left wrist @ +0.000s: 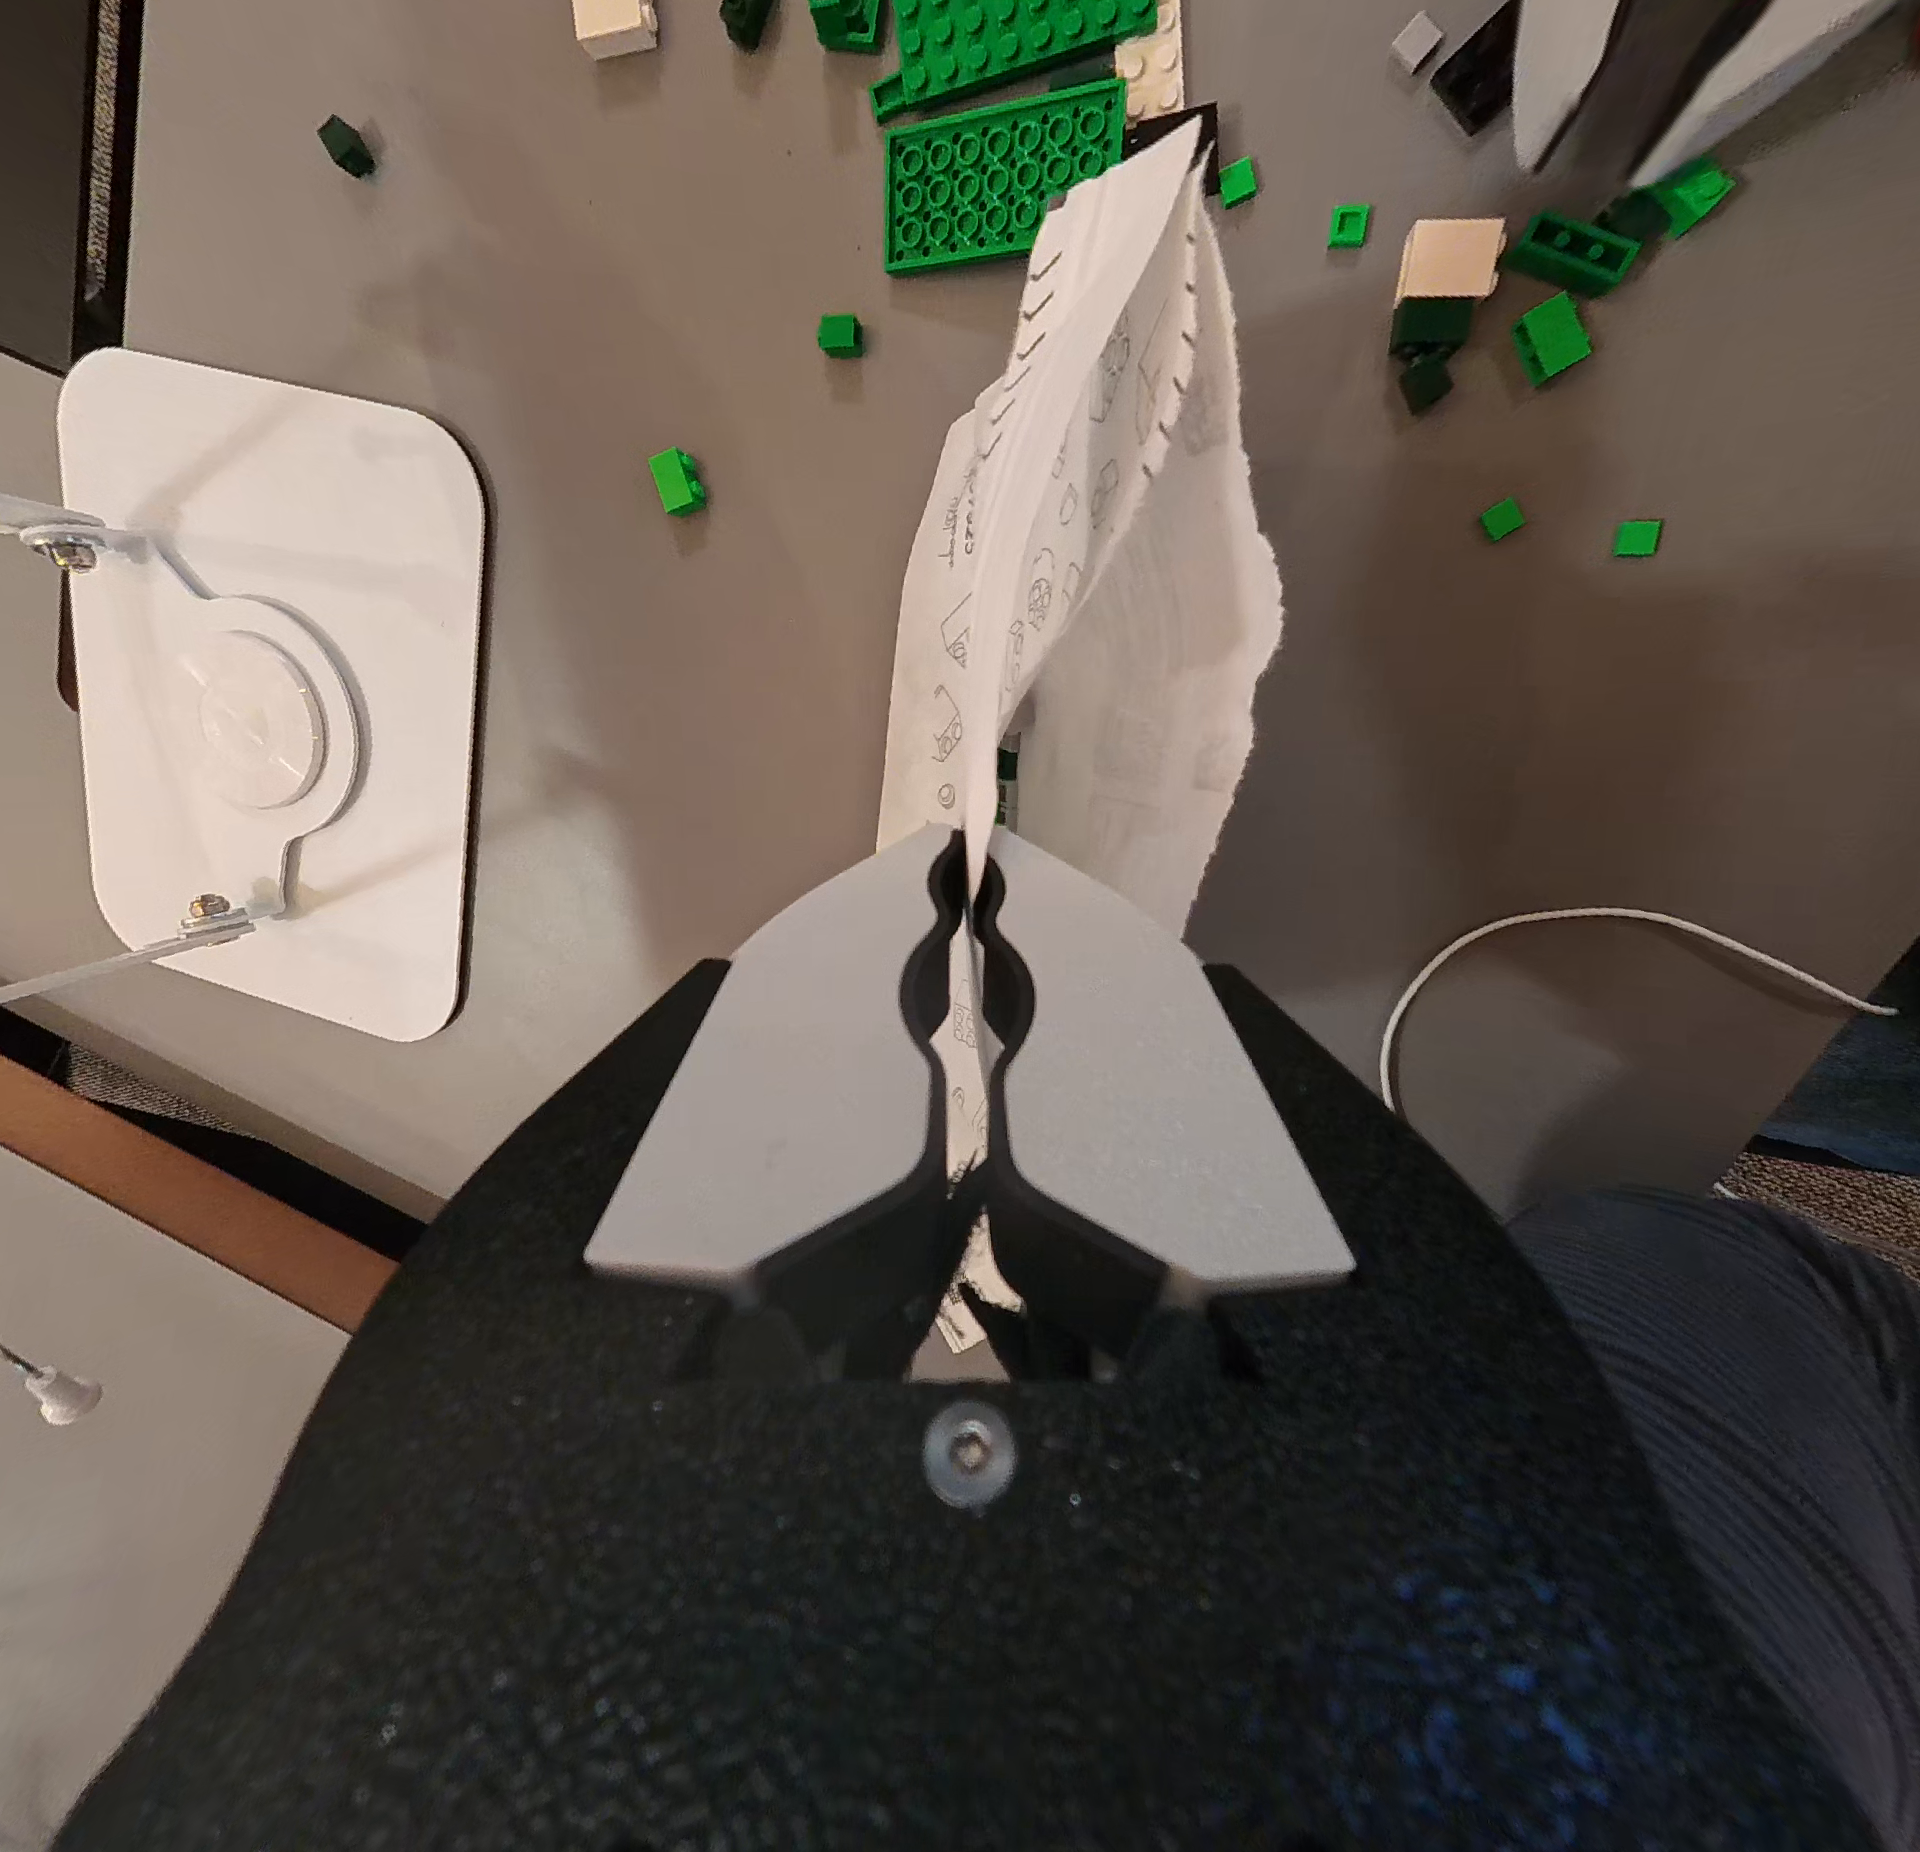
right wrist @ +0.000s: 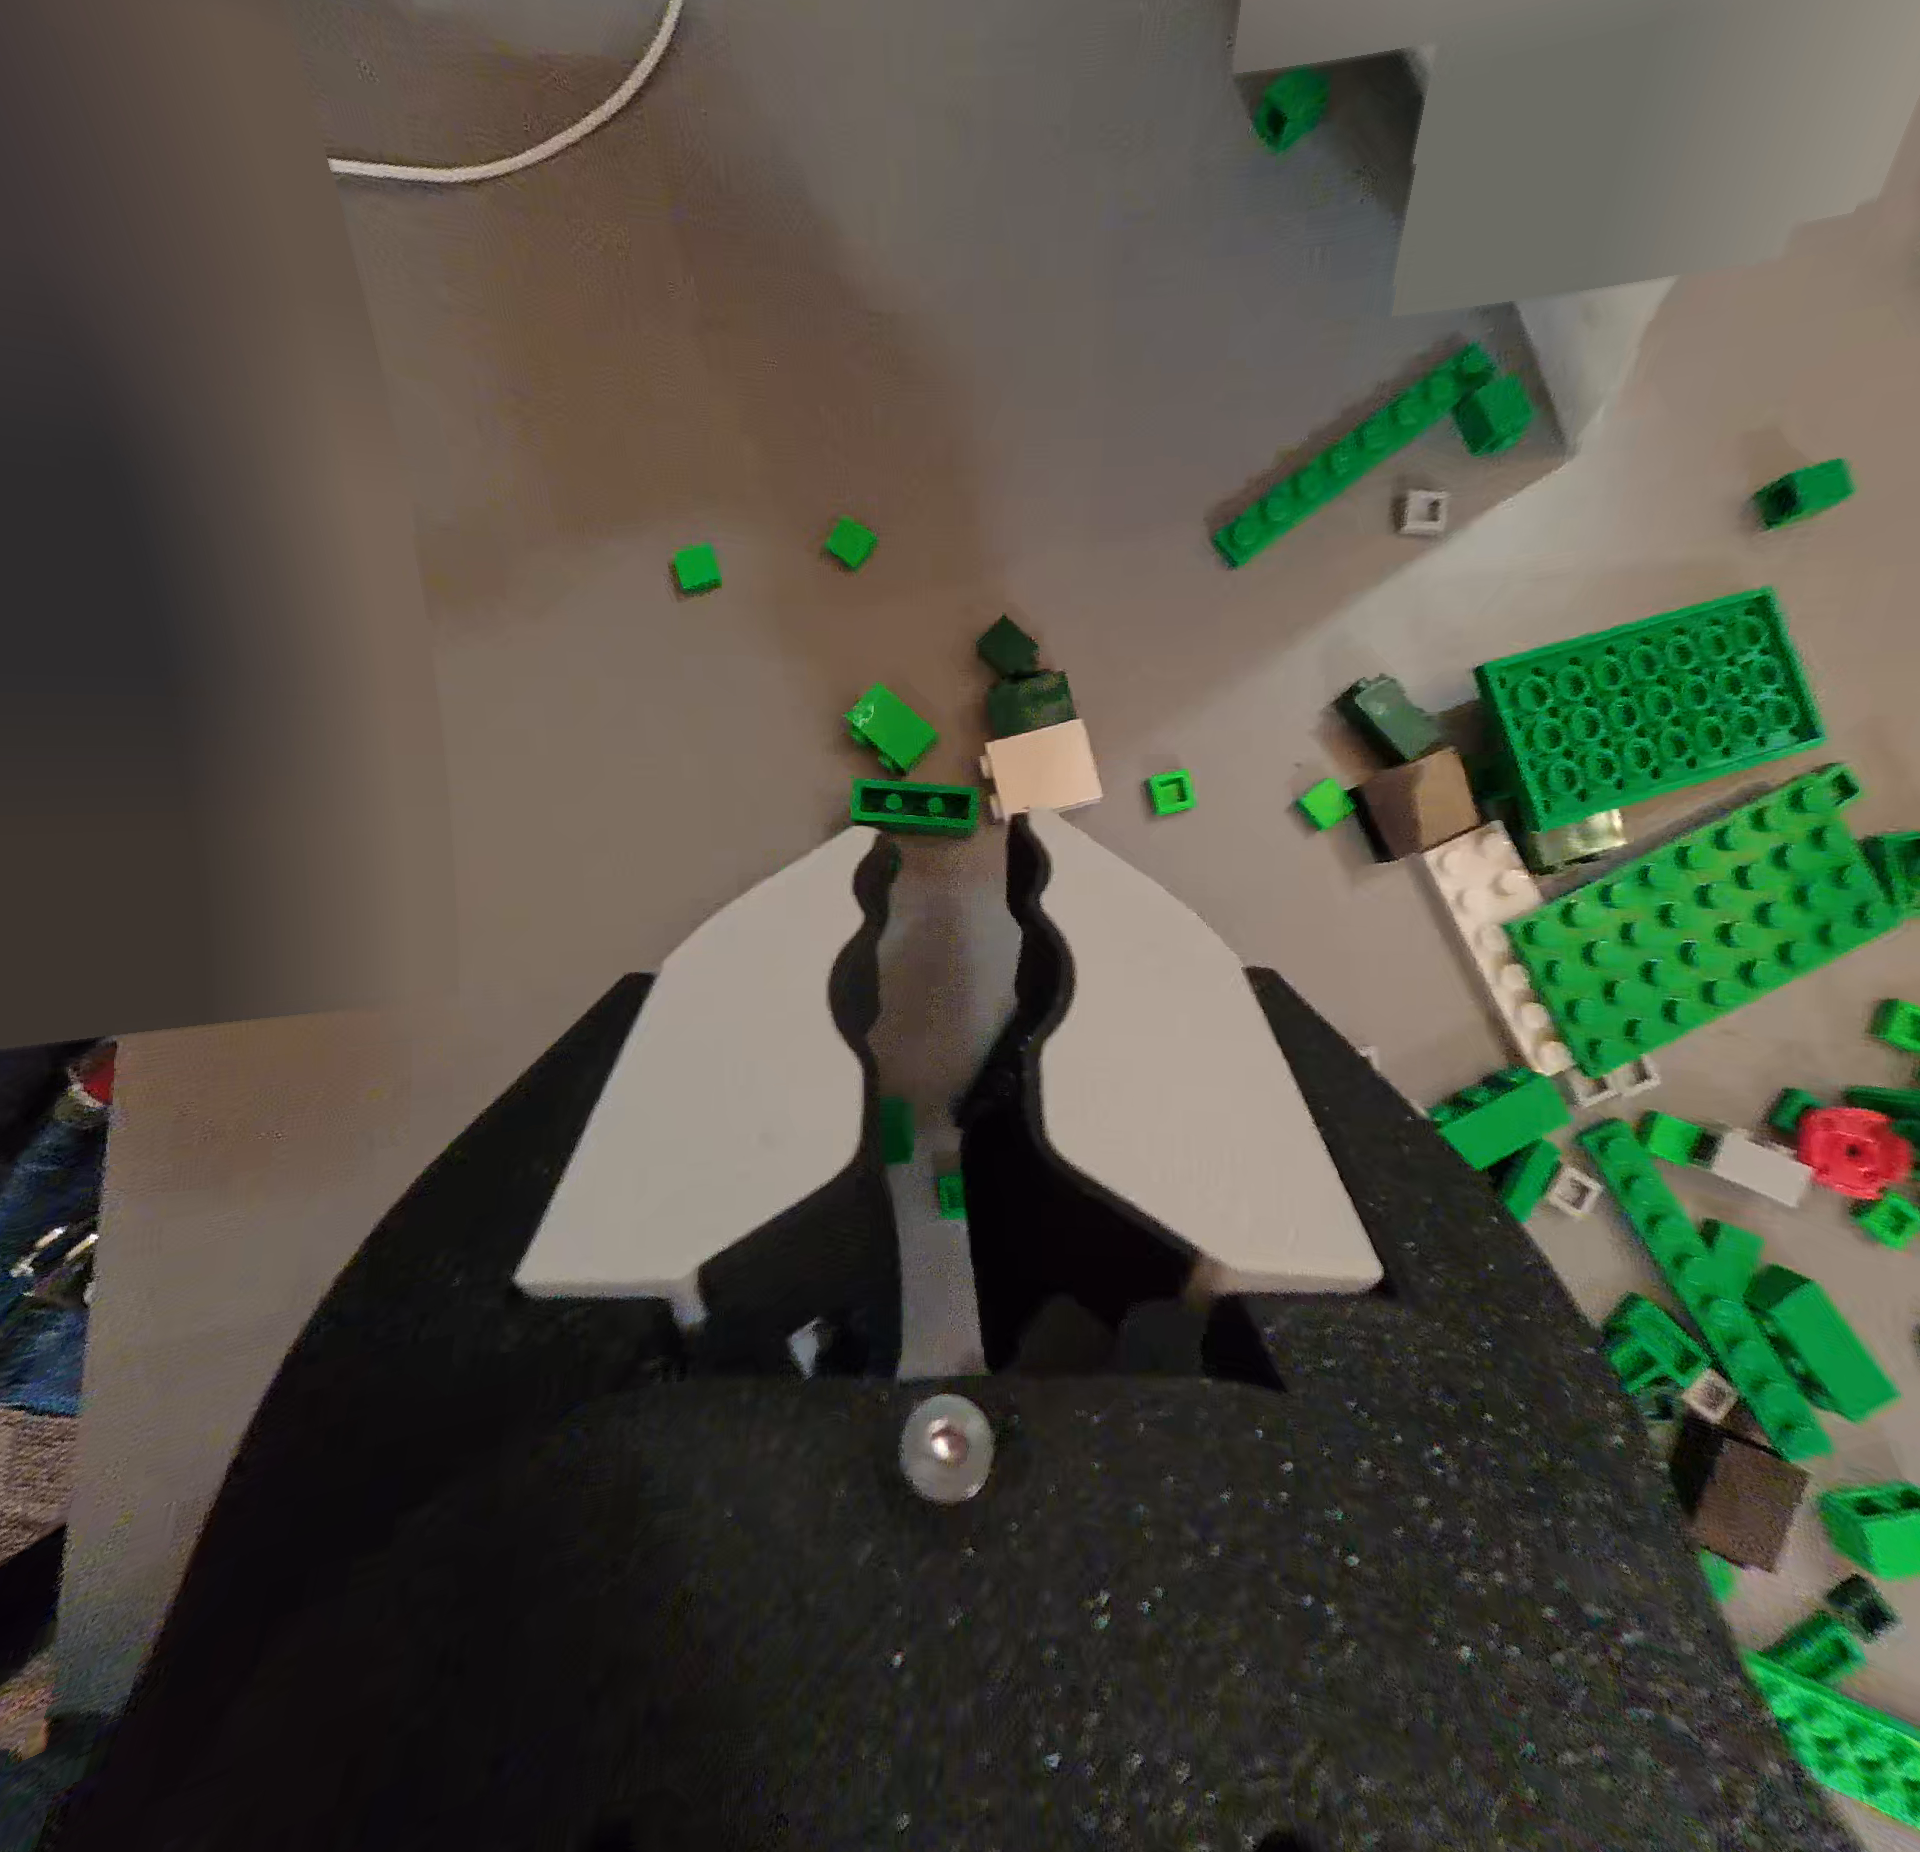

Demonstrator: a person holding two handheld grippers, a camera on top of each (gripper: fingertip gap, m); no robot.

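My left gripper (left wrist: 971, 852) is shut on a white printed paper leaflet (left wrist: 1101, 431) with a torn edge. The leaflet stands up out of the jaws above the grey table (left wrist: 623, 348). My right gripper (right wrist: 948, 834) is open with a narrow gap and empty. Its tips hover just short of a white brick (right wrist: 1042, 772) joined to a dark green brick (right wrist: 1029, 701), with a green two-stud brick (right wrist: 914, 803) beside them. The white brick (left wrist: 1449, 254) also shows in the left wrist view, under the blurred right gripper (left wrist: 1621, 140).
Two large green plates, one studs down (right wrist: 1647, 706) and one studs up (right wrist: 1704, 929), lie right of my right gripper among several loose green bricks and a red piece (right wrist: 1855, 1150). A white stand base (left wrist: 281, 680) sits at the left. A white cable (left wrist: 1558, 919) runs along the table. One gripper's finger ends stand about 20 cm off the other's.
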